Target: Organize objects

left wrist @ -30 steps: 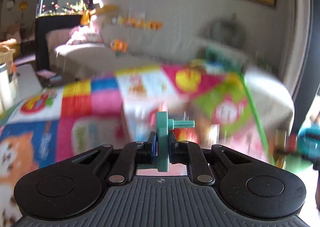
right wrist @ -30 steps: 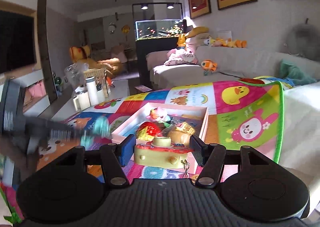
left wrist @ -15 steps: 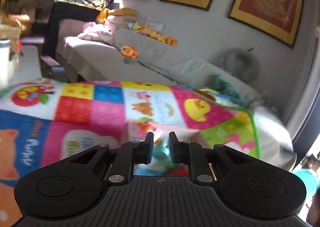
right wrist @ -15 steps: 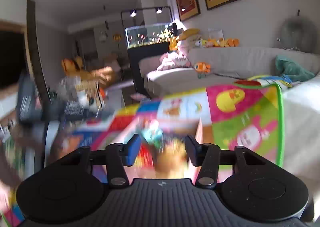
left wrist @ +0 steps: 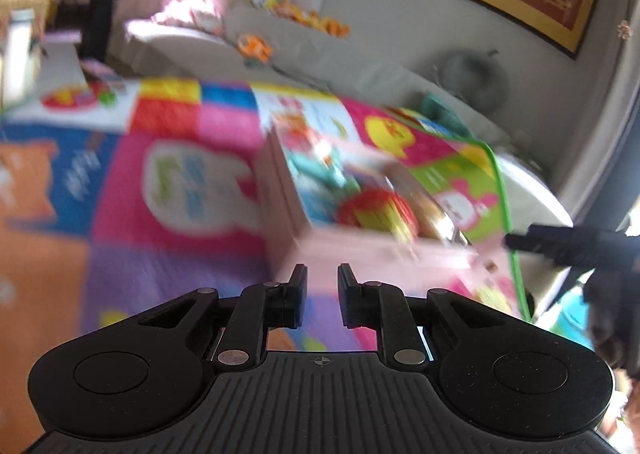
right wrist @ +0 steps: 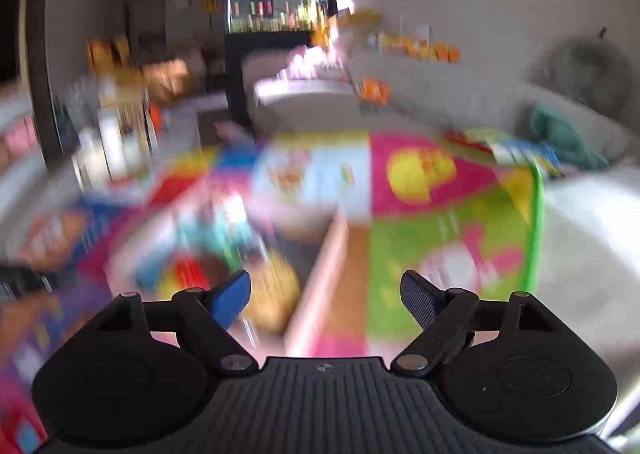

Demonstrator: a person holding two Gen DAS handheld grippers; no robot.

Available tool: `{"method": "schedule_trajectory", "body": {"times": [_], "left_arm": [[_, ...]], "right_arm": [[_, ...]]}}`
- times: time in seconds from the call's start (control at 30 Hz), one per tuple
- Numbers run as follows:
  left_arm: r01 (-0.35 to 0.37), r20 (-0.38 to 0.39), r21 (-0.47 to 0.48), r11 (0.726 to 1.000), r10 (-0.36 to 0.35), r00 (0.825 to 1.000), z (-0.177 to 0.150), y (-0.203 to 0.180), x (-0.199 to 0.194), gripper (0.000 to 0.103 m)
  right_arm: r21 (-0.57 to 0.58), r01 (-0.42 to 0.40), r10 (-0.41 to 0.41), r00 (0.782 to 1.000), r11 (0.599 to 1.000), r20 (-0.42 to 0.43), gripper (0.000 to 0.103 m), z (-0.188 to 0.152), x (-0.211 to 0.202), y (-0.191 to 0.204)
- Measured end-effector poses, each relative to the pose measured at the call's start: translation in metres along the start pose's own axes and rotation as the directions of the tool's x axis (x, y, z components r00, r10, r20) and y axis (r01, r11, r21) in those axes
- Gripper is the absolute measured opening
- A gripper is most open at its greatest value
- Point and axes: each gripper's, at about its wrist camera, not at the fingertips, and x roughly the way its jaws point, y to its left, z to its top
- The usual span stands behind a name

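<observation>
Both drops done, I judge. Left gripper point(left wrist: 322, 296) nearly closed, empty; the teal peg toy it held a second ago is gone. Right gripper point(right wrist: 325, 300) has just opened wide, empty; yellow toy left it. Toys blur inside pink box point(left wrist: 360, 250) on play mat point(left wrist: 168, 254). Next: steady before reaching.

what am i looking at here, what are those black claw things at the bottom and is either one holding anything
Those are two hand-held grippers, each with a fisheye camera looking forward along its two fingers; a person holds one in each hand. One picture comes from the left hand-held gripper, whose jaws are nearly together with nothing between them. The other comes from the right hand-held gripper, which has just been opening and is also empty. Ahead lies a colourful play mat with a pink box of toys on it. Both pictures are blurred, so the toys are hard to name.
</observation>
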Motion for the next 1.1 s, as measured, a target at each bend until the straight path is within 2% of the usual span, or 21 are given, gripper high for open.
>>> {"method": "schedule_trajectory", "body": {"times": [0.1, 0.2, 0.27, 0.33, 0.37, 0.43, 0.47, 0.6, 0.7, 0.8, 0.9, 1.0, 1.1], "left_arm": [[0.019, -0.052, 0.016, 1.000, -0.018, 0.998, -0.016, -0.017, 0.006, 0.018], [0.050, -0.074, 0.019, 0.999, -0.049, 0.996, -0.024, -0.024, 0.009, 0.018], [0.045, -0.071, 0.018, 0.999, -0.044, 0.997, -0.026, -0.026, 0.009, 0.018], [0.036, -0.070, 0.013, 0.999, -0.035, 0.997, -0.032, -0.024, 0.005, 0.018], [0.032, -0.068, 0.010, 0.999, -0.031, 0.997, -0.034, -0.022, 0.004, 0.018], [0.015, -0.056, 0.000, 1.000, -0.015, 0.998, -0.037, -0.017, 0.001, 0.018], [0.000, -0.053, -0.015, 1.000, -0.001, 0.999, -0.038, -0.013, 0.000, 0.018], [-0.029, -0.042, -0.077, 0.997, 0.026, 0.999, -0.035, 0.001, -0.005, 0.018], [-0.038, -0.022, -0.091, 0.995, 0.036, 0.999, -0.032, 0.006, -0.012, 0.018], [-0.044, -0.010, -0.109, 0.993, 0.043, 0.999, -0.031, 0.012, -0.018, 0.018], [-0.051, -0.008, -0.135, 0.989, 0.050, 0.999, -0.033, 0.017, -0.021, 0.018], [-0.058, -0.017, -0.135, 0.989, 0.056, 0.998, -0.035, 0.017, -0.024, 0.018], [-0.085, -0.053, -0.077, 0.993, 0.081, 0.995, -0.036, 0.010, -0.023, 0.018]], "right_arm": [[-0.014, 0.070, -0.071, 0.997, 0.997, -0.044, 0.083, -0.033, 0.000, 0.007], [0.109, 0.080, -0.072, 0.995, 0.991, -0.073, 0.082, -0.046, 0.011, 0.005], [0.188, 0.113, -0.100, 0.992, 0.976, -0.078, 0.082, -0.052, 0.020, 0.001], [0.238, 0.118, -0.092, 0.989, 0.964, -0.118, 0.079, -0.059, 0.029, -0.002], [0.254, 0.106, -0.072, 0.988, 0.961, -0.138, 0.075, -0.062, 0.034, -0.003], [0.251, 0.095, -0.056, 0.986, 0.963, -0.157, 0.071, -0.066, 0.040, 0.000], [0.234, 0.101, -0.064, 0.985, 0.967, -0.163, 0.064, -0.068, 0.041, 0.004], [0.170, 0.117, -0.085, 0.979, 0.979, -0.186, 0.063, -0.065, 0.036, 0.019], [0.126, 0.076, -0.047, 0.975, 0.989, -0.218, 0.063, -0.061, 0.019, 0.033], [0.093, -0.022, 0.038, 0.982, 0.995, -0.183, 0.062, -0.050, -0.015, 0.051], [0.060, -0.103, 0.109, 0.988, 0.993, -0.105, 0.062, -0.029, -0.050, 0.067], [0.047, -0.124, 0.125, 0.992, 0.991, -0.010, 0.062, 0.006, -0.074, 0.074], [0.038, -0.105, 0.101, 0.990, 0.994, 0.101, 0.062, 0.053, -0.080, 0.070]]}}
